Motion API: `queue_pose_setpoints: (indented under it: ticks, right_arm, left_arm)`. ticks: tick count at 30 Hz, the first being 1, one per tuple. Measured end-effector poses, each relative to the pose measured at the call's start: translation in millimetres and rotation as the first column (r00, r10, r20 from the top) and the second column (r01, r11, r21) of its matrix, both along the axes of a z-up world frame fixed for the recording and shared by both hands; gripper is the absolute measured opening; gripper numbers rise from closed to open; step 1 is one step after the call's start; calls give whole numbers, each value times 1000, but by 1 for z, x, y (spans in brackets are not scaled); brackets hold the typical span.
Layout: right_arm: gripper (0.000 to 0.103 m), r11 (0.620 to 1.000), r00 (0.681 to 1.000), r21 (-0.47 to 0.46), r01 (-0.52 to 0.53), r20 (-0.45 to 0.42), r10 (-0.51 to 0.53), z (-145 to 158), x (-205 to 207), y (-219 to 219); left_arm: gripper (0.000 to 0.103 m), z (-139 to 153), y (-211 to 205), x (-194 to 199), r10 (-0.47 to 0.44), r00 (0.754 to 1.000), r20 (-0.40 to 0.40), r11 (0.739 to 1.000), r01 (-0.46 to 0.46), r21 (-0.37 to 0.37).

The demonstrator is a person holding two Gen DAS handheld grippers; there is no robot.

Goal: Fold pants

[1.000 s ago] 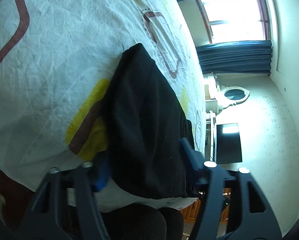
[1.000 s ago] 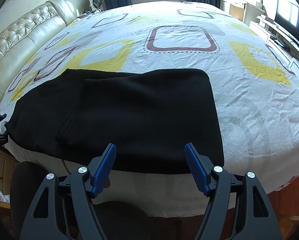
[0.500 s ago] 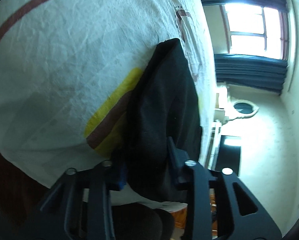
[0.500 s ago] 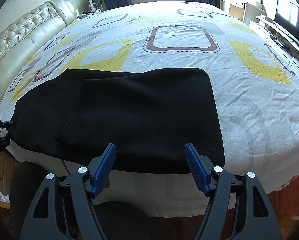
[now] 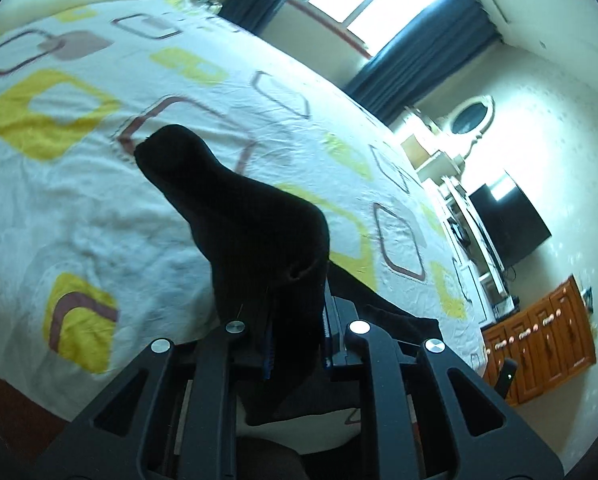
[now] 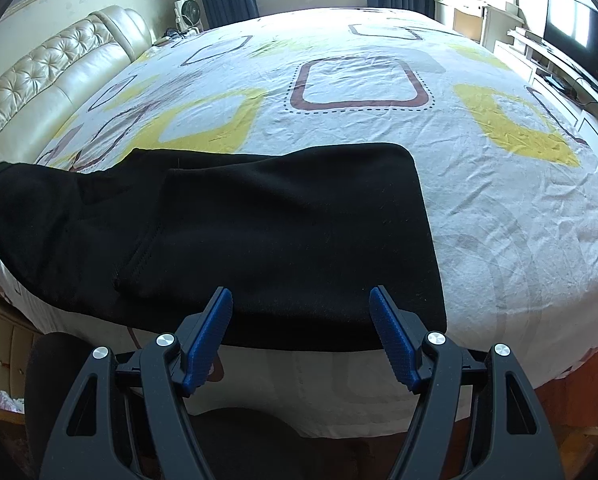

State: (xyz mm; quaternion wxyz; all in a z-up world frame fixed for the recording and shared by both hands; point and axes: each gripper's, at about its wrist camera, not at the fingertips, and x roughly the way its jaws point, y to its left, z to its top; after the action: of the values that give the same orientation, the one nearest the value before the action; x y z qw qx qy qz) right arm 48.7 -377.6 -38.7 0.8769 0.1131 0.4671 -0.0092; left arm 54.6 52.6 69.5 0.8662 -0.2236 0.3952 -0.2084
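On the left side of the bed (image 6: 499,200), your left tongs (image 5: 297,334) have just been closing and now pinch one end of the black pants (image 6: 267,236), with the dark cloth bunched between the two blue pads; that end is raised clear of the patterned sheet (image 5: 79,200) and hangs in a thick fold in front of the left wrist camera, which is somewhat blurred. From the right wrist view you can see the same lifted end at the far left edge of the picture, where the fabric rises off the mattress near the cream tufted headboard (image 6: 39,80). Moving right, the rest of the pants lies flat along the near edge of the bed, already doubled over once, with a stitched seam showing on the upper layer and a rounded corner at its right end. Your right tongs (image 6: 301,332) hover just above that near edge, spread wide with nothing between them, the blue fingers (image 6: 209,336) apart from the cloth. Further right the sheet lies bare, printed with yellow and brown squares and lightly creased. Beyond the bed stand a dark television (image 6: 571,20) and a wooden cabinet (image 5: 539,344).
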Motion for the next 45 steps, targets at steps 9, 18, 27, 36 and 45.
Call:
queue_pose_setpoints:
  ticks: [9, 18, 27, 36, 45]
  right_arm:
    - [70, 994, 996, 88, 72, 42, -75, 7, -4, -17]
    - [70, 962, 988, 231, 146, 9, -152, -4, -5, -42]
    - [70, 879, 995, 469, 80, 12, -97, 5, 4, -46]
    - [77, 753, 997, 655, 66, -74, -24, -28, 63, -42]
    - [78, 700, 989, 714, 10, -112, 100, -48, 104, -3]
  left_arm:
    - [16, -2, -184, -7, -298, 955, 3, 947, 295, 127]
    - [18, -102, -280, -11, -342, 920, -194, 899, 380, 216]
    - [85, -50, -241, -57, -383, 922, -64, 901, 388, 195]
    - [96, -85, -105, -30, -24, 984, -174, 982, 56, 178]
    - [97, -114, -81, -11, 35, 963, -267, 995, -8, 101]
